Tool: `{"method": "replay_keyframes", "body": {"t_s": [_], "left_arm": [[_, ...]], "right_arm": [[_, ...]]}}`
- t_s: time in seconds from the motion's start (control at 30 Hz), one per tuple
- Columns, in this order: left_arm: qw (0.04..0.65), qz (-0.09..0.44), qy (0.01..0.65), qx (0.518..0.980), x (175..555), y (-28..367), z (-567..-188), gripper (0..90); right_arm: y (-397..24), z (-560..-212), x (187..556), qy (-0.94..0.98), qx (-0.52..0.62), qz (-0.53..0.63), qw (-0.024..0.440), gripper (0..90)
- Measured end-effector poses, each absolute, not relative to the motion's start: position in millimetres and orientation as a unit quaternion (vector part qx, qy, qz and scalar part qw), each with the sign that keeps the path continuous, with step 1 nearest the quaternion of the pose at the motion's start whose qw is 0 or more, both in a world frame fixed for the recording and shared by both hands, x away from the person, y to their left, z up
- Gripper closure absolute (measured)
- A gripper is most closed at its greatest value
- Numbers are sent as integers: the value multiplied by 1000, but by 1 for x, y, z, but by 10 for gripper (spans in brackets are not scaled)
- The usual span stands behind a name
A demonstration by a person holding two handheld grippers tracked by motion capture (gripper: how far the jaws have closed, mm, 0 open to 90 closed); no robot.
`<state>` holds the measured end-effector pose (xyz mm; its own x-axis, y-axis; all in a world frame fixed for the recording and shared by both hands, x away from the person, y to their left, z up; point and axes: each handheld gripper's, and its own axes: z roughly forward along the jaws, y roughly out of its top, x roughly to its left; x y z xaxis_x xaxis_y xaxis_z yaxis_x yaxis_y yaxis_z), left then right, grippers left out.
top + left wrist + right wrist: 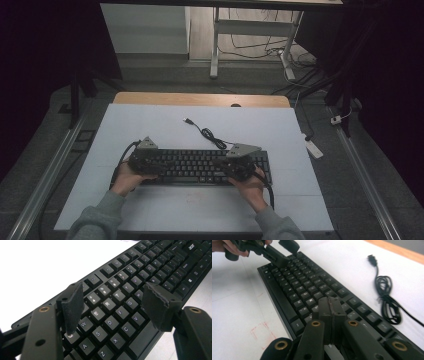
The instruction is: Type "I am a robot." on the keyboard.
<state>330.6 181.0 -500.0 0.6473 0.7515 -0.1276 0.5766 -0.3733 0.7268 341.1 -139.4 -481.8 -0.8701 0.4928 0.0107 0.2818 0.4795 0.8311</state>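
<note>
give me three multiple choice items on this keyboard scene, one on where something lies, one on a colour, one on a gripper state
1. Where does the coiled cable lie?
A. on the white mat beyond the keyboard
B. on top of the keys
C. on the floor beside the table

2. What colour is the keyboard?
A. white
B. black
C. red

3. How do the jaws of the right gripper stand?
A. wide apart around the cable
B. clamped on the keyboard's edge
C. shut together, nothing between them, over the keys

Answers:
1. A, the high view shows it on the white mat past the keyboard's far edge.
2. B, its case and keys are black in every view.
3. C, the right gripper view shows the two pads pressed flat against each other above the keys; the left gripper stands open instead.
</note>
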Motion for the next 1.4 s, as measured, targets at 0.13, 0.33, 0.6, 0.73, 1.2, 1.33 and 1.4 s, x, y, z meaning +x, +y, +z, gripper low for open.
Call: {"method": "replay_keyframes", "body": {"t_s": [0.13,0.33,0.6,0.73,1.2,1.33,1.4], "left_arm": [[385,114,402,823,330,179,-500,337],[383,113,403,823,330,180,-501,334],[383,116,404,823,330,181,-500,333],[383,126,406,820,330,182,-499,332],[388,132,414,813,329,184,-499,332],[385,130,412,815,329,184,-499,332],[385,129,412,816,329,184,-499,331]], "right_arm": [[-127,-489,347,858,229,446,107,894],[-105,-494,355,866,225,433,106,894],[-87,-506,367,877,229,407,110,893],[-83,-511,372,879,229,403,111,893],[-80,-516,375,881,233,395,117,892],[-80,-516,375,881,234,395,117,892],[-80,-517,375,881,233,395,116,893]]}}
